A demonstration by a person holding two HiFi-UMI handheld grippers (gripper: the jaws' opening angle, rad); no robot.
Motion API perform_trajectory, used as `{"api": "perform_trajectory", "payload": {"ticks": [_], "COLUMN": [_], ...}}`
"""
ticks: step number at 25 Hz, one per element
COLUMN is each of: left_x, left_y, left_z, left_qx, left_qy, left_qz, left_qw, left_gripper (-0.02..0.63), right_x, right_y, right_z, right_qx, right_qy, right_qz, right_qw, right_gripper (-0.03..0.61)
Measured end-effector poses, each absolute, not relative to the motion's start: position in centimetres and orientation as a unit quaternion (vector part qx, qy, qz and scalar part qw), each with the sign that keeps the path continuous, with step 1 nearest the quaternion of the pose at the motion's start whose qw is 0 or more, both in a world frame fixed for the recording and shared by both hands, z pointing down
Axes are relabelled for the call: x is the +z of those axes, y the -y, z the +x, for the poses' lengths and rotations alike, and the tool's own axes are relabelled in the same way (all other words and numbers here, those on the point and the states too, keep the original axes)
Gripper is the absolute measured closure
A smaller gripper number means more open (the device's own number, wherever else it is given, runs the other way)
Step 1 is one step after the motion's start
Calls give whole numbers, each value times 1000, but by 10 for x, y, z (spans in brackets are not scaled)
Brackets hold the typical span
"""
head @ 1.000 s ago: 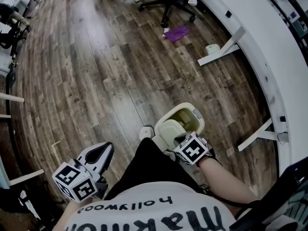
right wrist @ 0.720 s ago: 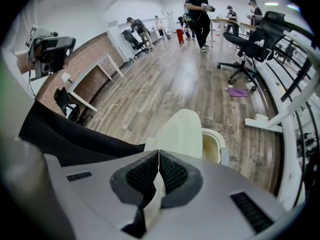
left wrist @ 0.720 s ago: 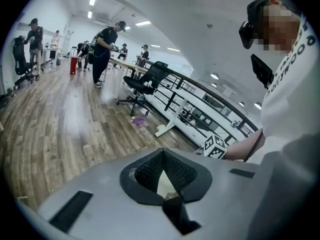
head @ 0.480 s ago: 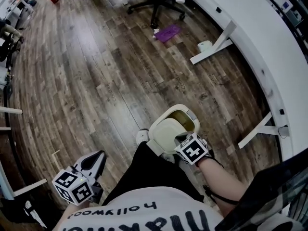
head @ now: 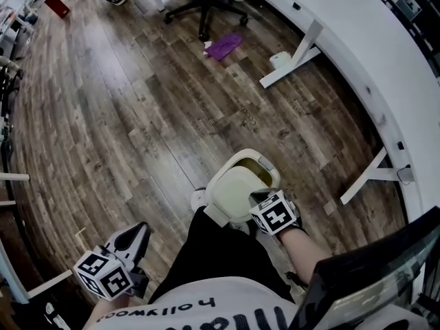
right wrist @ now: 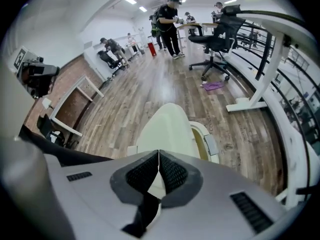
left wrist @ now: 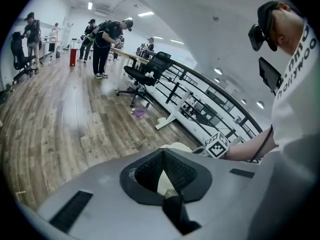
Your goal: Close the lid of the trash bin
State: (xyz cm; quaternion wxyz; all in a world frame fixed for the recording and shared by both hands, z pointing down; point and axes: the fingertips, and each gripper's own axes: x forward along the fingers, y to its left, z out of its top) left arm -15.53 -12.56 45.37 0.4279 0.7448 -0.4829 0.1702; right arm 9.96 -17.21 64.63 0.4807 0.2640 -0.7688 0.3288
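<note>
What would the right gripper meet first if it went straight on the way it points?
Most likely the half-open lid, just ahead of the right gripper, whose jaws are shut; contact is unclear.

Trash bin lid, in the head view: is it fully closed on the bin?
No, the lid stands tilted up, and the yellowish inside of the trash bin shows past its far edge.

The cream trash bin [head: 256,165] stood upright on the wood floor [head: 137,115] right in front of me. Its rounded lid [head: 232,191] was raised on my side and tilted part-way over the mouth, leaving 1 crescent of yellowish interior open at the far edge.
</note>
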Motion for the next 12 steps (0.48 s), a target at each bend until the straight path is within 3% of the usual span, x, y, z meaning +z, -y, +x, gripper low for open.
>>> {"api": "perform_trajectory", "payload": {"ticks": [12], "left_x": [466], "left_y": [123], "left_z": [-153], "left_qx": [187], "left_qy": [476], "left_qz": [747], "left_qw": [424], "left_gripper": [606], "right_x": [671], "right_y": [178], "right_z": [123], "right_qx": [342], "right_qy": [751], "right_qz": [323], "right_qw": [463], "right_gripper": [568]}}
